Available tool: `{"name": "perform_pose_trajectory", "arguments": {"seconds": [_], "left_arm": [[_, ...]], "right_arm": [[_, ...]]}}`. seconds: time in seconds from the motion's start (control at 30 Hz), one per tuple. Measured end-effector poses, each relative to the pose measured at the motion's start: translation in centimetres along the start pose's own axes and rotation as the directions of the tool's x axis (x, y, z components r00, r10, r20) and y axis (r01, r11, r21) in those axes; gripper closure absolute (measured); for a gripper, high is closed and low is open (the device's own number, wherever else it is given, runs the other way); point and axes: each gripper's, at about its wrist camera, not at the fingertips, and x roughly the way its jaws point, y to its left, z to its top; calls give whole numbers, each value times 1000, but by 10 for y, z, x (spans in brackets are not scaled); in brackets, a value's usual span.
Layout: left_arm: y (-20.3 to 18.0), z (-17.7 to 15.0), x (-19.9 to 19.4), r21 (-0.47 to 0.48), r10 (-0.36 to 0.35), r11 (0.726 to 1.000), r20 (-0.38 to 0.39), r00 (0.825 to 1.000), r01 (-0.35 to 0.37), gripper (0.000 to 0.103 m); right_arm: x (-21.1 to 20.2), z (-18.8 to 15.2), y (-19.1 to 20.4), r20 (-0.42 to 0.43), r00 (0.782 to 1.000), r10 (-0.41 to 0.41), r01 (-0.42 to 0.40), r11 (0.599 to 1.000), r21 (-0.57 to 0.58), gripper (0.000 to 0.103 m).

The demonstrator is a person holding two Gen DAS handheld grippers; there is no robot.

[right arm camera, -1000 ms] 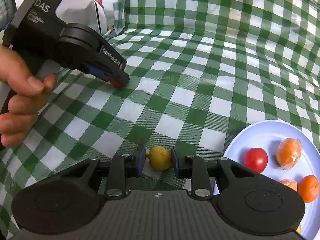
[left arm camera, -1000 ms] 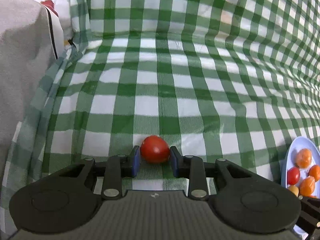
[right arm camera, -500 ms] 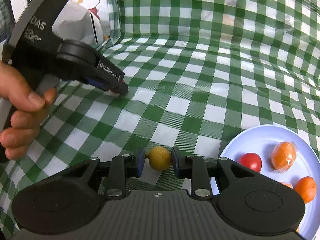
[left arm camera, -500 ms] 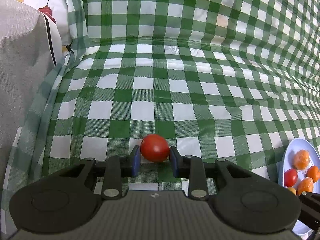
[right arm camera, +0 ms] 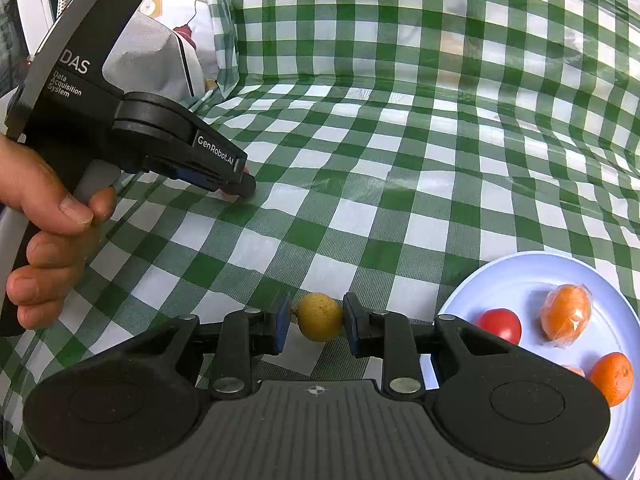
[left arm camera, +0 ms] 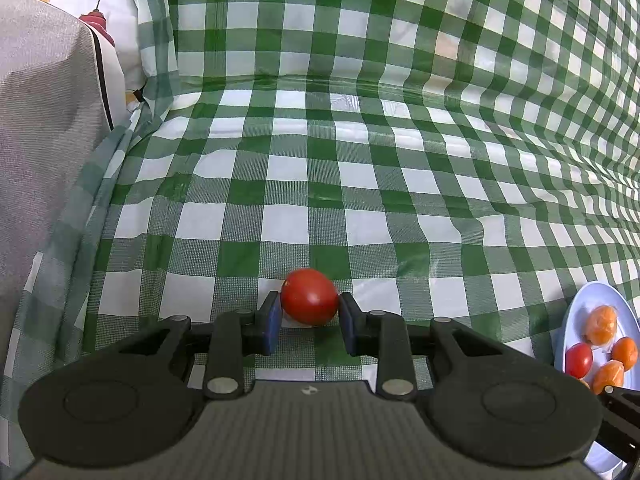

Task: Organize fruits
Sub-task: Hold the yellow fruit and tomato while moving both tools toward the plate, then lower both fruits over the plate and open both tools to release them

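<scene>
Left wrist view: left gripper (left arm camera: pixel 309 316) pinches the round red tomato (left arm camera: pixel 309 297) just off the green-checked plastic tablecloth (left arm camera: pixel 360 184). Right gripper (right arm camera: pixel 316 318) pinches the small yellow-brown round fruit (right arm camera: pixel 318 317), left of the pale blue round plate (right arm camera: pixel 532 280). Keep both squeezes light, carry right, release low over bare plate.

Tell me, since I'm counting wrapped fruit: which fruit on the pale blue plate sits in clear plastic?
The orange fruit at the far side of the pale blue plate, right of the red tomato; crinkled film covers it, the others look bare.

Both wrist views look low along the checkered cloth (left arm camera: pixel 360 168), sharing the plate (right arm camera: pixel 520 276).
</scene>
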Motion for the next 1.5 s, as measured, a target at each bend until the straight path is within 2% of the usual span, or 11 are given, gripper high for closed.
{"name": "perform_pose_trajectory", "arguments": {"seconds": [0.97,1.27,1.4,1.5], "left_arm": [[-9,-3,-3,-6,6,1000,12,1000,-6,69],[-19,0,-18,36,4,999,92,996,-7,69],[-29,2,-28,67,-20,998,147,989,10,69],[-36,2,-36,86,-45,996,188,981,30,69]], "right_arm": [[-2,2,0,19,1000,-1,1,1000,23,73],[-18,11,-2,91,996,-23,18,998,56,73],[-33,13,-10,147,987,-67,55,995,83,73],[-48,13,-24,193,973,-129,104,985,136,73]]}}
